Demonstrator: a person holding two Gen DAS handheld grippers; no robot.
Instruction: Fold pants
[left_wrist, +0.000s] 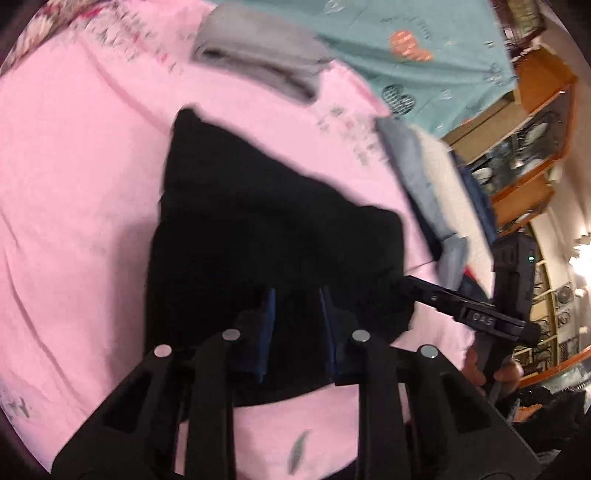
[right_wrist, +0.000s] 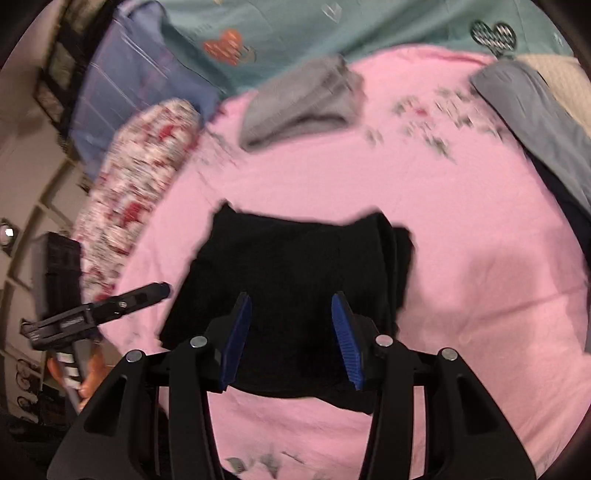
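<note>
Pants (right_wrist: 295, 295) folded compact on pink bed (right_wrist: 461, 221).
Left gripper (left_wrist: 297, 321) and right gripper (right_wrist: 291, 332) hover released, fold apparently complete.

The right tongs (right_wrist: 291, 339) hang with jaws apart over the folded black pants (right_wrist: 295, 266) on a pink sheet (right_wrist: 461, 221).

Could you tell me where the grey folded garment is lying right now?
In the right wrist view the grey folded garment lies on the pink sheet, beyond the black pants, beside the teal blanket.
</note>
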